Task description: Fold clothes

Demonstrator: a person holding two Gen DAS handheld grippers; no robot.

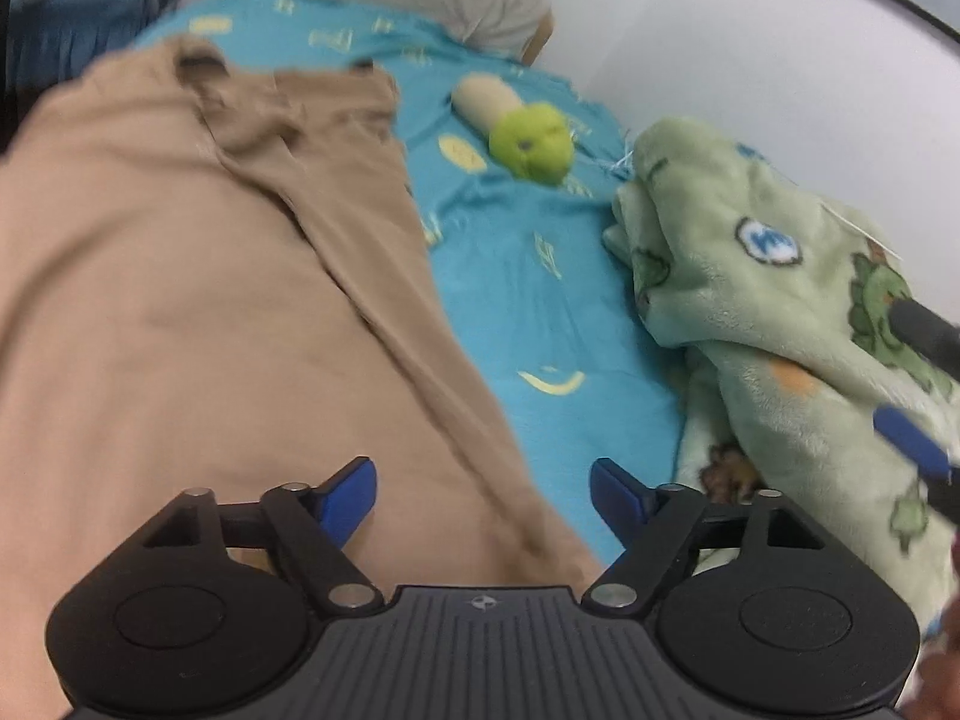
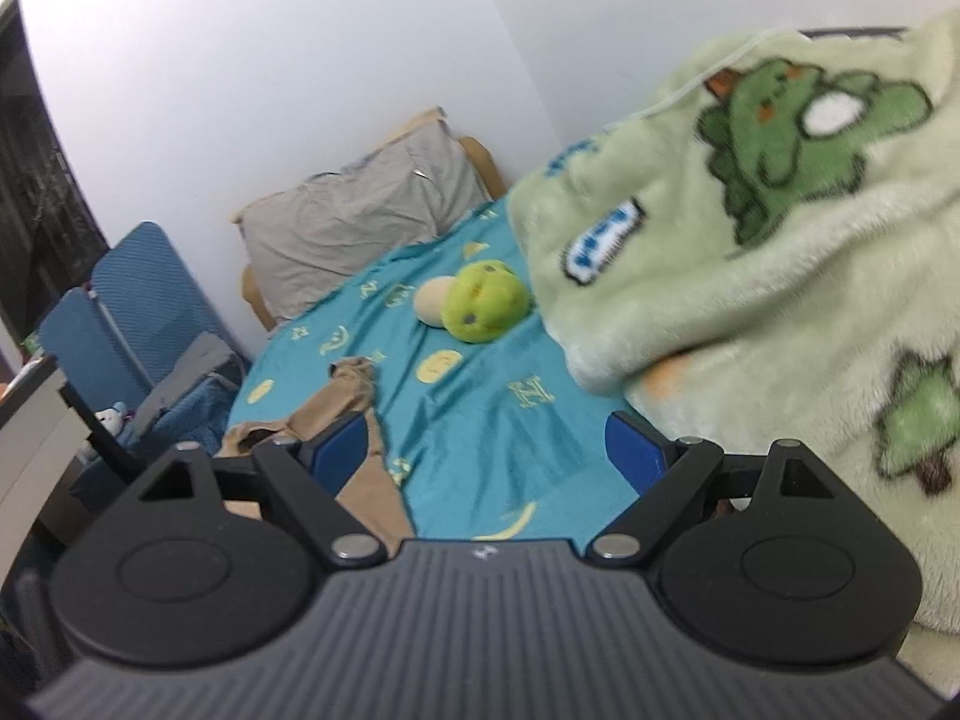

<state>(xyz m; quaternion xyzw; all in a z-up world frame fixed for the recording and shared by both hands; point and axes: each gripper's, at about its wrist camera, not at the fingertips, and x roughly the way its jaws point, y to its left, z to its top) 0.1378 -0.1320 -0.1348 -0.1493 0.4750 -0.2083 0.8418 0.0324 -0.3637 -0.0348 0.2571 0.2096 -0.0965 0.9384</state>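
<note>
- risk: snagging only one layer of the tan garment (image 1: 198,300) along its near right edge, dragging it crooked across the teal sheet (image 1: 540,300).
- left gripper (image 1: 483,495) angled down over that edge, jaws apart, gripping nothing.
- right gripper (image 2: 486,450) spread, empty, aimed over bare sheet beside the green blanket (image 2: 780,240).
- tan garment spread flat on the bed.
</note>
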